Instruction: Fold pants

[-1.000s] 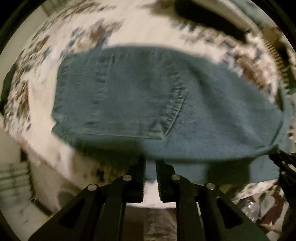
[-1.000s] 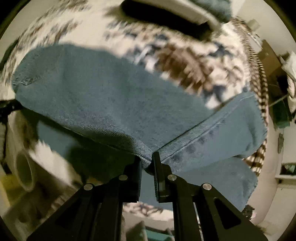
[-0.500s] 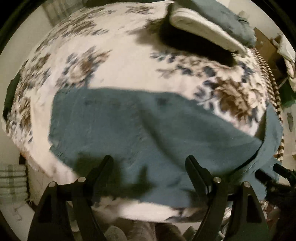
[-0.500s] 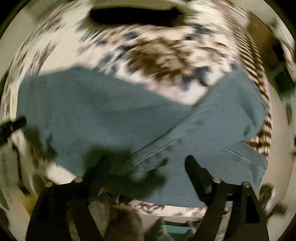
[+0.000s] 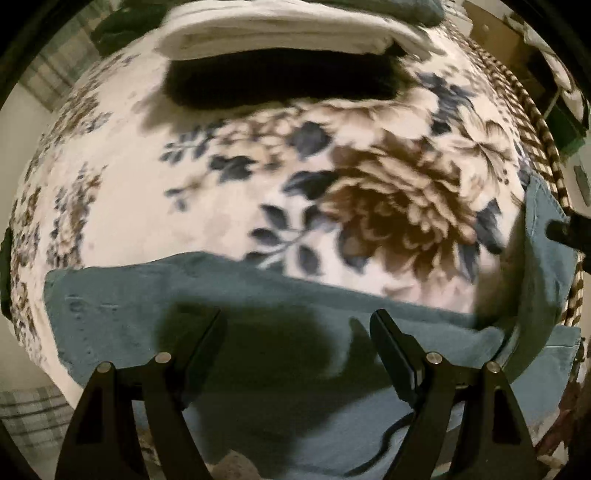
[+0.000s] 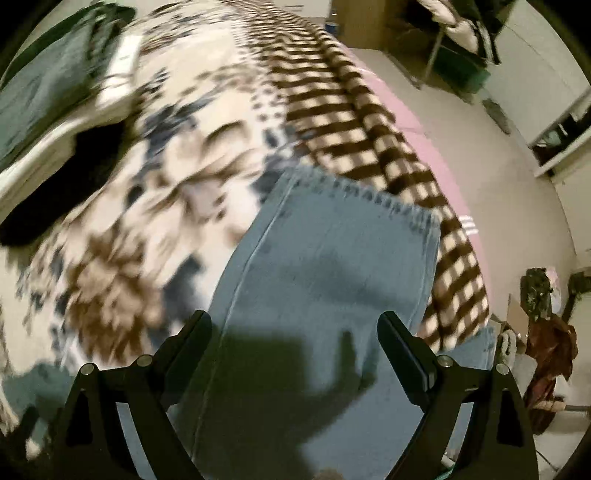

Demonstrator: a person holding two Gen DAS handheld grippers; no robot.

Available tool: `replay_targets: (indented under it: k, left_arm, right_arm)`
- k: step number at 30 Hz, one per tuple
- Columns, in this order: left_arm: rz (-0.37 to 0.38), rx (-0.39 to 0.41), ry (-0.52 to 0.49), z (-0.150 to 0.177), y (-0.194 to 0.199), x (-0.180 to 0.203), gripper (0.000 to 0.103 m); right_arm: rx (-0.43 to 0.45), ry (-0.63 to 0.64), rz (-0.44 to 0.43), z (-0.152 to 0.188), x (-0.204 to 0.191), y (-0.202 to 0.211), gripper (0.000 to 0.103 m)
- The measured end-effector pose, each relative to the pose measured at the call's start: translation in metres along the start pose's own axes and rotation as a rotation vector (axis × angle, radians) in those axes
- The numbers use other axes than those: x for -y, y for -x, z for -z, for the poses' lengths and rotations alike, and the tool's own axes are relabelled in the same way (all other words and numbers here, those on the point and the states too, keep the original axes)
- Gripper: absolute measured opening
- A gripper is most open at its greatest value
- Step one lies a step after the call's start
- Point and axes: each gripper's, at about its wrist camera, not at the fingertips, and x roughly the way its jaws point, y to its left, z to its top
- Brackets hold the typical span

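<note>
The blue jeans [image 5: 147, 325] lie flat across the near side of a floral blanket [image 5: 221, 184] on a bed. My left gripper [image 5: 297, 317] hovers over the denim, pointing steeply down. Its jaws stand wide apart with nothing between them, and its shadow falls on the cloth. In the right wrist view one jeans leg [image 6: 325, 277] runs away from me to its hem near the blanket's checked border. My right gripper [image 6: 294, 319] hangs above that leg, open and holding nothing.
A stack of folded clothes sits at the far side of the bed, with white items [image 5: 280, 33] over a black one [image 5: 280, 81]. The brown-and-white checked border [image 6: 351, 122] marks the bed's edge. Beyond it are bare floor [image 6: 498, 184] and clutter [image 6: 546, 332].
Both grippers were shut on the jeans' folded edge a second ago. They have opened and let go, and the denim now lies flat. Both have moved off sideways, and the right one has rolled.
</note>
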Motion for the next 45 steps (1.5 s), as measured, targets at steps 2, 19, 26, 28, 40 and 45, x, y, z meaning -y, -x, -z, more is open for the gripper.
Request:
replay_targets:
  k: [2,19,26,28,40,45]
  left_arm:
    - [0.002,-0.005,-0.011,-0.003,-0.004,0.009,0.079]
    - [0.033,-0.042,-0.100,0.031,0.016,0.037,0.079]
    - [0.105,-0.080,-0.135,0.066,0.031,0.052,0.079]
    - [0.103,-0.099,-0.161,0.077,0.026,0.062,0.079]
    - [0.089,-0.152,-0.211,0.103,0.005,0.090,0.079]
    - [0.111,-0.128,-0.160,0.101,0.002,0.108,0.079]
  right_arm:
    - [-0.014,-0.019,0.008,-0.011,0.001,-0.015,0.093]
    - [-0.001,-0.194,-0.056,0.045,0.058,0.012,0.006]
    - [0.025,-0.441,-0.096,0.122,0.167,0.060,0.005]
    - [-0.002,-0.490,-0.102,0.146,0.191,0.049,0.005]
    - [-0.175,-0.727,-0.298,0.235,0.256,-0.044,0.042]
    - [-0.123,-0.866,-0.287,0.241,0.289,-0.044,0.045]
